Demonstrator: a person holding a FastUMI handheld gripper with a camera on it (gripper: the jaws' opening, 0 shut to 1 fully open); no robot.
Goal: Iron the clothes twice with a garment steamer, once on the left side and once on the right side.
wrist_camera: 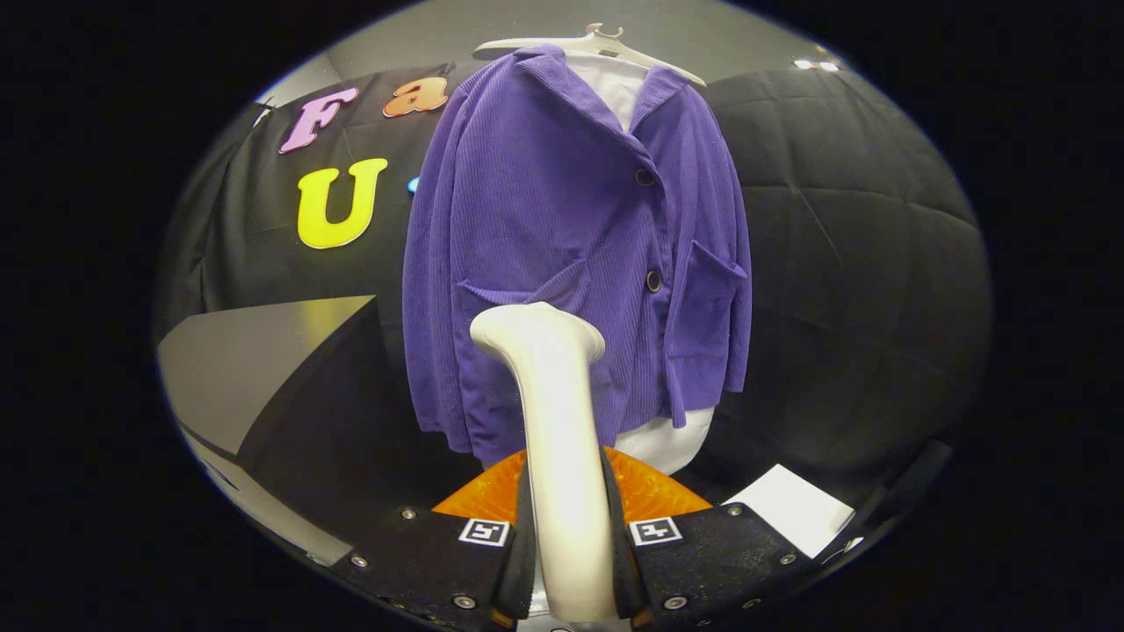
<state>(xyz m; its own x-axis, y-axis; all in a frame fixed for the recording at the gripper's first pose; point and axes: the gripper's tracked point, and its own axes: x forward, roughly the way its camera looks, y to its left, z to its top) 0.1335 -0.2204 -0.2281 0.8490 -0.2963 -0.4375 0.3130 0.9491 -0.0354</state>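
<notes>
A purple corduroy jacket [562,228] hangs on a white hanger [597,42] over a white shirt, in front of the black cloth wall. Both fingers of my gripper [569,527] press on the handle of a cream-white garment steamer [553,412]. The steamer stands upright between the fingers. Its head reaches up in front of the jacket's lower left half, near the left pocket. Whether the head touches the cloth I cannot tell. The white shirt's hem [672,439] shows below the jacket, to the right of the steamer.
A dark box-like block [263,369] stands to the left of the jacket. An orange ribbed part [645,491] sits just behind the fingers. A white sheet [795,509] lies low on the right.
</notes>
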